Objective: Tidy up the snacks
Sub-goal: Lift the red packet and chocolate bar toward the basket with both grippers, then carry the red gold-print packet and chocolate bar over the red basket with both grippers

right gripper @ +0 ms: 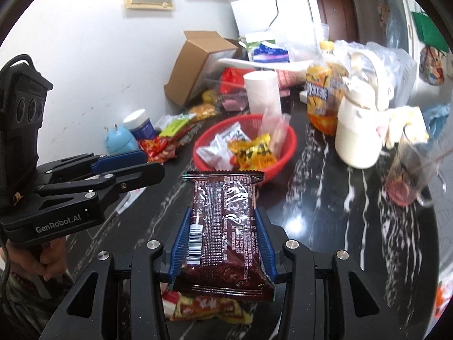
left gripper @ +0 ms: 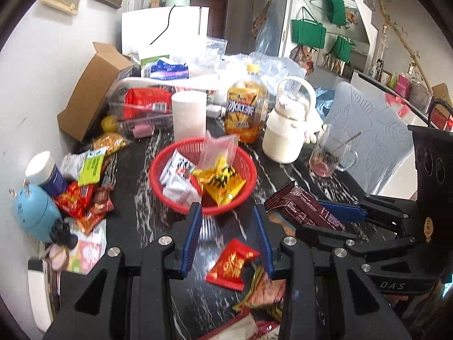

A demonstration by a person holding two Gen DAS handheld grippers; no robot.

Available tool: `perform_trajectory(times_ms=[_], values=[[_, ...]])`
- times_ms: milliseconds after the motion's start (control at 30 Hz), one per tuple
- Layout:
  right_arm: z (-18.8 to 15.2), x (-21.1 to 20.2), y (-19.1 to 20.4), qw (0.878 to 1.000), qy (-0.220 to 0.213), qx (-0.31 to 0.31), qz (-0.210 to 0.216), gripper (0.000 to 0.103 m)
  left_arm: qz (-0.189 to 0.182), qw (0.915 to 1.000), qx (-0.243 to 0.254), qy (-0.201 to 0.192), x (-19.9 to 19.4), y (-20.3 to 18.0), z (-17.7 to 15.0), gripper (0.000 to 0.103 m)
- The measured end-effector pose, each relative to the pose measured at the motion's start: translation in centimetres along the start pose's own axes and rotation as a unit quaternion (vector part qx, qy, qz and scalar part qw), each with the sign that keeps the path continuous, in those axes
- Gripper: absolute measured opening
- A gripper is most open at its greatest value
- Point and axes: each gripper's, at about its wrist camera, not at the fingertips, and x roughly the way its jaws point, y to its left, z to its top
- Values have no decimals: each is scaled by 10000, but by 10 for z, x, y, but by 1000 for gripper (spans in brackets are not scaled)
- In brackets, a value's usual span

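Left gripper (left gripper: pixel 229 215): seen at lower centre of the left wrist view, blue pads set close with nothing clamped between them, effectively closed.
Red snack packet (left gripper: pixel 232 263): lying on the dark marbled table (left gripper: pixel 283 175) below those pads, untouched.
Red basket (left gripper: pixel 202 178): centre frame, loaded with white and yellow packets.
Right gripper (right gripper: pixel 220 212): lower centre of the right wrist view, clamped on the brown snack bar (right gripper: pixel 223 232).
Brown snack bar: held lengthwise, lifted clear of the table, just short of the basket.

"GenRobot.AI" on the left gripper (right gripper: pixel 128 167), "DAS" on the right gripper (left gripper: pixel 344 221) body.
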Motion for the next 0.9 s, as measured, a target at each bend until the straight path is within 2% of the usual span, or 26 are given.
perform_trajectory(times_ms=[133,233,333,400,500,600,767,900], values=[[11,3,-3,10000,-62,-13,-32,44,-41,10000,2,27,10,4,8,36],[13,9,-8,10000,-11,18,-72,44,-104,9997,2,233,24,6,7,36],[10,18,-14,9998,133,93,-105,44,-325,9979,-90,559,41,9,-1,36],[6,25,-19,9995,248,156,-132,44,-422,9947,-177,918,58,11,-6,36],[-1,33,-26,9987,422,240,-167,44,-512,9873,-335,1465,82,15,-19,36],[-13,42,-33,9973,590,364,-259,44,-525,9817,-378,1789,98,15,-33,36],[-28,48,-44,9949,763,595,-268,44,-649,9765,-435,2010,107,13,-49,37],[-34,51,-47,9941,822,649,-269,44,-850,9780,-397,1866,103,10,-54,37]])
